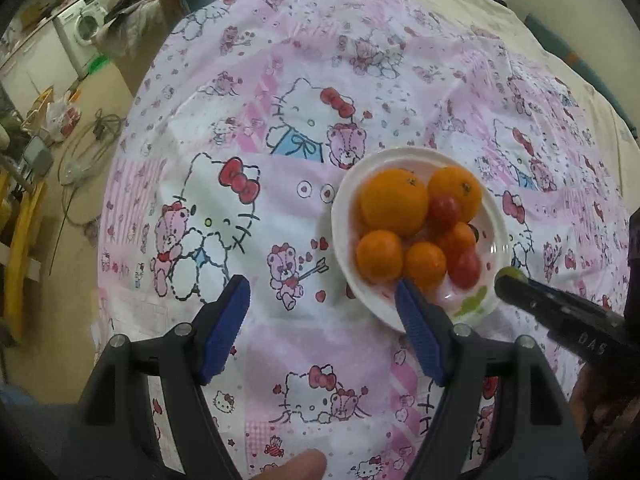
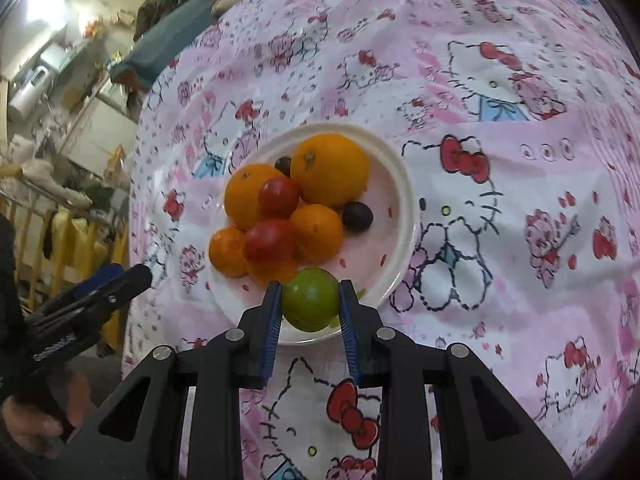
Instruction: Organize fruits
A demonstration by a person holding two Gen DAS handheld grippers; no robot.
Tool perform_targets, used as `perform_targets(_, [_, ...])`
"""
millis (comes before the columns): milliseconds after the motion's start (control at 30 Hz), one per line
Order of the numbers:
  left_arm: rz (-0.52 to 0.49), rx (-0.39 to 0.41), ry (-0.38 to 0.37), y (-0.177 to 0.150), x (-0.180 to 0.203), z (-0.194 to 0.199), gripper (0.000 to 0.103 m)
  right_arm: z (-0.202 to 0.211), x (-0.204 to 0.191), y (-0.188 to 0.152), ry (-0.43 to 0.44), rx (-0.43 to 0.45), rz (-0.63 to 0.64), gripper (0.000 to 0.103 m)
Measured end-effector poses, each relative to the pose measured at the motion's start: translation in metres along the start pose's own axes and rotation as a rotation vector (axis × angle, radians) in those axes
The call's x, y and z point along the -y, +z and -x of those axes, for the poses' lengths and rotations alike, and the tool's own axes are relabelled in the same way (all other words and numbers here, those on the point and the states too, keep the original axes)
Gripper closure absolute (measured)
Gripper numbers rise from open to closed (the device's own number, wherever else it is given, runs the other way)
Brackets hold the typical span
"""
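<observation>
Here, in the left wrist view, the left gripper (image 1: pixel 322 294) hangs above the pink-and-white cartoon-cat printed cloth (image 1: pixel 256 128) with its two blue ribbed fingers (image 1: pixel 226 328) spread wide and nothing between them. Its right-hand finger overlaps the near rim of the round white plastic plate (image 1: pixel 340 216); whether it touches the rim cannot be told. The plate holds a large orange (image 1: pixel 394 202), a second orange (image 1: pixel 456 190) beside it, three small tangerines (image 1: pixel 379 255) along the near side, and two red cherry tomatoes (image 1: pixel 443 212) among them. At the right edge the right gripper (image 1: pixel 510 276) reaches in toward the plate's rim, a sliver of green showing at its tip.

Next, in the right wrist view, the right gripper (image 2: pixel 310 300) is clenched on a round green fruit (image 2: pixel 310 298), one blue finger pressed against each side. The fruit sits over the near edge of the white plate (image 2: pixel 402 184), just beside the lowest tangerine (image 2: pixel 272 270); whether it rests on the plate or is lifted off cannot be told. Two dark round grapes (image 2: pixel 357 217) lie among the oranges (image 2: pixel 330 170) and tomatoes (image 2: pixel 270 239). The left gripper (image 2: pixel 120 276) shows at the left, beside the plate and apart from it.
</observation>
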State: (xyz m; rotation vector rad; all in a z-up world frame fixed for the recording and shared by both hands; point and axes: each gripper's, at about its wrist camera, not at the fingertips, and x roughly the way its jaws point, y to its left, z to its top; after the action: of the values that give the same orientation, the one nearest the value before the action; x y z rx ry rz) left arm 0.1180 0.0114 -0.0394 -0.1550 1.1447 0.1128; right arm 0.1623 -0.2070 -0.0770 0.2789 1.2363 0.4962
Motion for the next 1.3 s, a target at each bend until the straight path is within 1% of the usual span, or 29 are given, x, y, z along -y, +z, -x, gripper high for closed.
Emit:
perform_targets(33, [-0.009, 0.003, 0.008, -0.001, 0.001, 0.000, 0.028, 0.001, 0.000, 0.000, 0.003, 0.005, -0.004, 0.074])
perform_targets(67, [-0.015, 0.007, 0.012, -0.001, 0.001, 0.000, 0.022, 0.002, 0.000, 0.001, 0.003, 0.010, -0.005, 0.074])
perform_targets(167, [-0.010, 0.008, 0.016, -0.002, 0.001, -0.001, 0.016, 0.004, 0.000, 0.002, 0.005, 0.017, 0.000, 0.074])
perform_targets(233, [-0.003, 0.005, 0.020, -0.001, 0.001, -0.002, 0.011, -0.001, 0.001, 0.002, 0.008, -0.002, -0.001, 0.073])
perform_targets(400, [-0.010, 0.017, 0.033, -0.001, 0.003, -0.003, 0.009, -0.022, -0.012, -0.005, -0.002, -0.052, 0.050, 0.073])
perform_targets(467, [-0.014, 0.026, 0.045, -0.001, 0.003, -0.001, 0.003, -0.027, -0.015, -0.006, -0.007, -0.064, 0.061, 0.072])
perform_targets(533, [-0.010, 0.032, 0.054, 0.001, 0.001, -0.001, 0.002, -0.029, -0.020, -0.007, -0.002, -0.065, 0.072, 0.071])
perform_targets(733, [0.018, 0.030, 0.061, 0.003, -0.006, -0.002, 0.001, -0.031, -0.024, -0.009, -0.009, -0.066, 0.091, 0.071])
perform_targets(900, [0.011, 0.030, 0.057, 0.001, -0.005, -0.001, 0.001, -0.029, -0.023, -0.009, 0.009, -0.070, 0.081, 0.069])
perform_targets(933, [0.011, 0.032, 0.057, 0.001, -0.005, 0.000, 0.001, -0.027, -0.024, -0.008, 0.018, -0.068, 0.080, 0.066])
perform_targets(1000, [0.016, 0.036, 0.056, 0.001, -0.007, 0.002, 0.001, -0.023, -0.025, -0.008, 0.026, -0.057, 0.085, 0.039])
perform_targets(1033, [0.019, 0.038, 0.055, 0.001, -0.008, 0.003, 0.001, -0.018, -0.026, -0.007, 0.031, -0.036, 0.083, 0.037])
perform_targets(1133, [0.027, 0.052, 0.054, 0.001, -0.013, 0.009, 0.001, 0.000, -0.022, -0.003, 0.042, 0.012, 0.061, 0.037])
perform_targets(1200, [0.023, 0.061, 0.051, 0.001, -0.016, 0.015, 0.001, 0.022, -0.015, 0.000, 0.015, 0.078, 0.042, 0.037])
perform_targets(1300, [-0.021, 0.089, 0.045, -0.003, -0.014, 0.031, 0.001, 0.056, -0.009, -0.001, -0.010, 0.148, 0.030, 0.037])
